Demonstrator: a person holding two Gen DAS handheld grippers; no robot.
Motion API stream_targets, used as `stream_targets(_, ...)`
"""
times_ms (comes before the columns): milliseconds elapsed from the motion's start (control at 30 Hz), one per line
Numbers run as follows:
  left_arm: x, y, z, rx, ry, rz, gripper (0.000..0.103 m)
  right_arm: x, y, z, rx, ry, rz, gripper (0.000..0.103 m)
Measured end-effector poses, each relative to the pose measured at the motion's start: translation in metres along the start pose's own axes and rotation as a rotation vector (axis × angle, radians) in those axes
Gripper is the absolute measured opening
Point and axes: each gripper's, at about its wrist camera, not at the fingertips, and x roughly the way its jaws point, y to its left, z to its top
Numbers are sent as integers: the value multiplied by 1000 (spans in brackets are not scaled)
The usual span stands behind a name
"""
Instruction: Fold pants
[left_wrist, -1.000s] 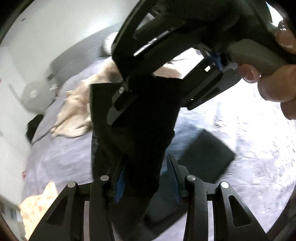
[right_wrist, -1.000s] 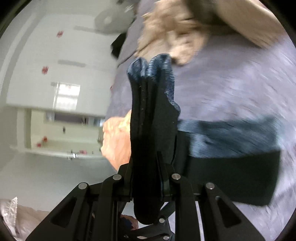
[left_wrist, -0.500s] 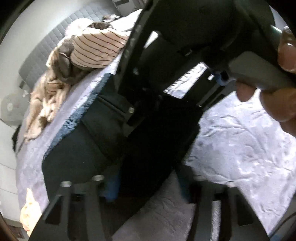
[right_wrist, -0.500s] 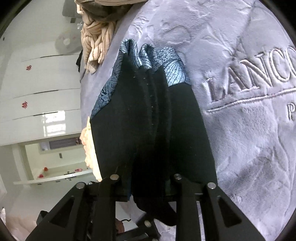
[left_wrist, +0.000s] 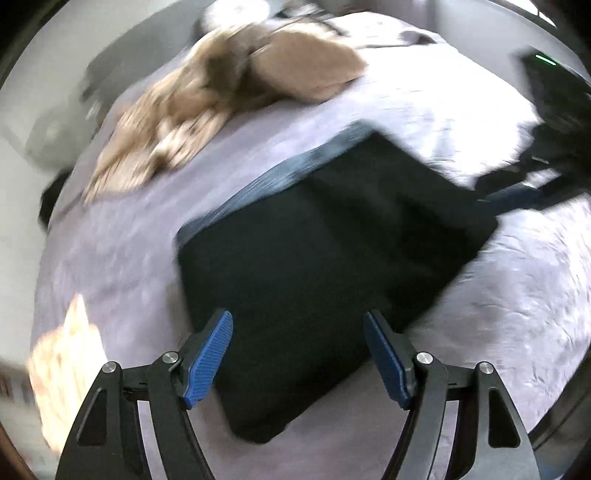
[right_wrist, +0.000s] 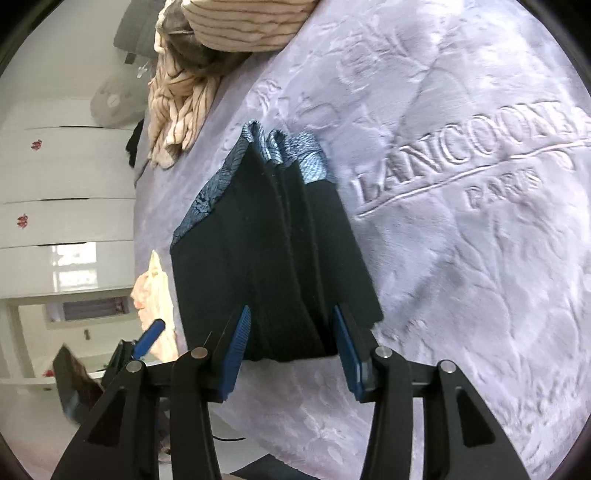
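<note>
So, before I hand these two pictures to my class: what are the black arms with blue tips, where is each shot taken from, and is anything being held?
They are handheld grippers, one in each of a person's hands, each with a camera looking along its fingers. One picture looks past the left gripper, the other past the right gripper. Both point down at folded black pants with a blue patterned band, lying on a lilac blanket. A heap of beige clothes lies further off. Both grippers' jaws have just been opening; the pads stand clear of the cloth, so nothing is held.
</note>
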Motion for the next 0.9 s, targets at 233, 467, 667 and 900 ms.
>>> stream_targets(233, 38, 50, -21, -295, 200, -110, 75, -17, 36, -13, -126, -108, -78, 41)
stream_targets(467, 50, 60, -28, -392, 251, -165, 82, 28, 49, -21, -223, 25, -265, 41)
stream_targets(667, 47, 58, -28, -372, 250, -175, 82, 33, 34, -25, -166, 35, -258, 41)
stream_targets(900, 49, 66, -21, -363, 269, -171, 82, 39, 34, -21, -165, 39, -263, 41)
